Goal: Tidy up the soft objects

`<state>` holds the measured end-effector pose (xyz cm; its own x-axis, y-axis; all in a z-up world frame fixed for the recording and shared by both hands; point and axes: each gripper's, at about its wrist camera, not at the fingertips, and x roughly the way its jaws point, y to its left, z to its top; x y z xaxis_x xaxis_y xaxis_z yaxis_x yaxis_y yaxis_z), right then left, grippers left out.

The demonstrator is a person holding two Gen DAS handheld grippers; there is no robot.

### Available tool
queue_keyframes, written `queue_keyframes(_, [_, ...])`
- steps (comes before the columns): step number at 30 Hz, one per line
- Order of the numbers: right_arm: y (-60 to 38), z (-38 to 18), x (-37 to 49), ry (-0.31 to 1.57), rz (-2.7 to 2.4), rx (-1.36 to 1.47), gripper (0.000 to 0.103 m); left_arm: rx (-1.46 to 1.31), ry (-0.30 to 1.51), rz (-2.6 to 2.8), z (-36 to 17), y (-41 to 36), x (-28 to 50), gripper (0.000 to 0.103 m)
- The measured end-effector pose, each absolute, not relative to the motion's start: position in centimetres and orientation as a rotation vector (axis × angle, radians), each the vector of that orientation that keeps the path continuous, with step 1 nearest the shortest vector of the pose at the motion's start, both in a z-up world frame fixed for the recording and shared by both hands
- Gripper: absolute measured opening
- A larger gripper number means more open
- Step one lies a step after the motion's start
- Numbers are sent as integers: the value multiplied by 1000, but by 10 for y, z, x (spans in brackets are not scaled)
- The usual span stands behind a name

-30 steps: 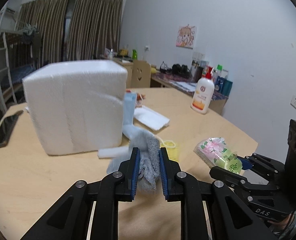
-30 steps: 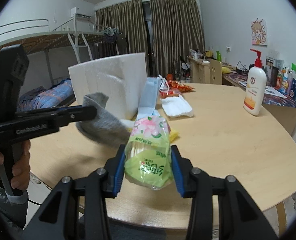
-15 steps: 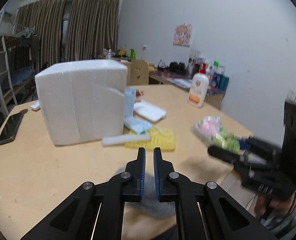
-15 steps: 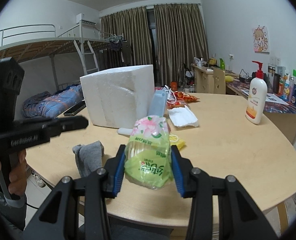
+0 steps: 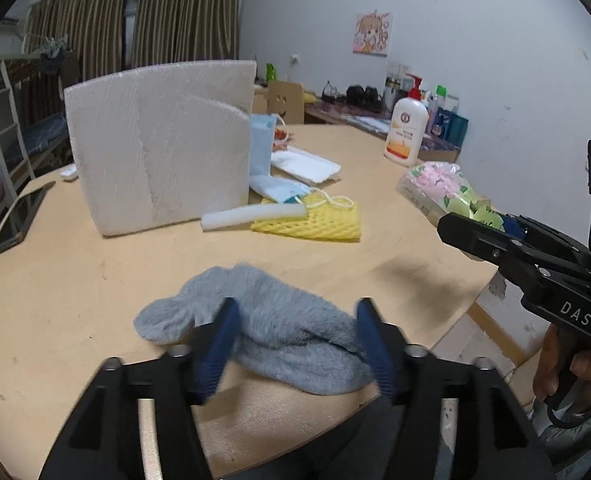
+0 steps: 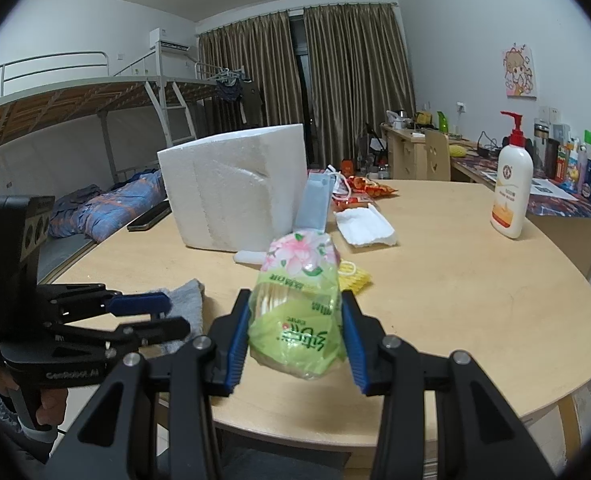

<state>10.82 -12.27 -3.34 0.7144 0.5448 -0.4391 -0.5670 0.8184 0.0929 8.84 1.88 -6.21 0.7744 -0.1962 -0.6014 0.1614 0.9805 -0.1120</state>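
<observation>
Left tongs (image 5: 295, 344) stand spread apart, their jaws having just been opening; the grey sock (image 5: 263, 332) lies between the two blue pads but neither pad presses on it, so it is released, resting on the table (image 5: 95, 280) near the edge closest to the person. Its long axis runs crosswise to these tongs, toe end off to the left of the view, the bulk bunched under and between the fingers.

Right tongs (image 6: 295, 336) are clamped on the green tissue pack (image 6: 299, 304), which stands upright between the pads, lifted clear of the table. Seen from that side, the sock sits just beside and left of the pack, under the left tongs.

Judgement: the left hand is much the nearer to the sock. Other soft items, the yellow foam net (image 5: 311, 220) and blue mask (image 5: 279, 188), lie farther in, before the white foam block (image 5: 159, 148).
</observation>
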Motion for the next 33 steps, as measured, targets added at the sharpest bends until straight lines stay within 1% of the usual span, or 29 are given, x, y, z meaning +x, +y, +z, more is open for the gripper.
queue_keyframes(1, [-123,-33,108,470,616,-50,48,-48,652,-187,-63,19,87,73])
queue_keyframes(6, [-122,-34,107,472,620,-50,48,-36,702,-161,-73,19,94,73])
queue_keyframes(8, [-122,-33,106,470,622,-51,48,-30,731,-155,-79,18,97,68])
queue_keyframes(10, [-122,-33,105,469,623,-50,48,-15,764,-146,-85,16,100,47])
queue_keyframes(12, [-123,-33,106,470,621,-48,48,3,807,-132,-93,14,104,37])
queue_keyframes(13, [-124,-33,106,470,621,-47,48,22,787,-116,-93,13,103,30])
queue_keyframes(14, [-124,-33,106,469,622,-47,48,38,790,-111,-93,12,104,29])
queue_keyframes(16, [-124,-34,106,469,623,-47,48,31,790,-122,-94,13,105,8])
queue_keyframes(18, [-123,-34,106,468,624,-48,48,30,785,-126,-95,15,107,7])
queue_keyframes(20, [-123,-33,105,466,627,-46,48,39,765,-128,-93,14,106,4])
queue_keyframes(29, [-123,-31,104,457,633,-51,48,29,665,-123,-69,24,93,4])
queue_keyframes(30, [-123,-31,103,458,634,-52,48,32,651,-127,-67,25,92,7])
queue_keyframes(32, [-122,-32,103,459,636,-54,48,44,657,-124,-67,24,95,14])
queue_keyframes(33, [-121,-32,104,461,636,-54,48,43,659,-121,-68,24,96,26])
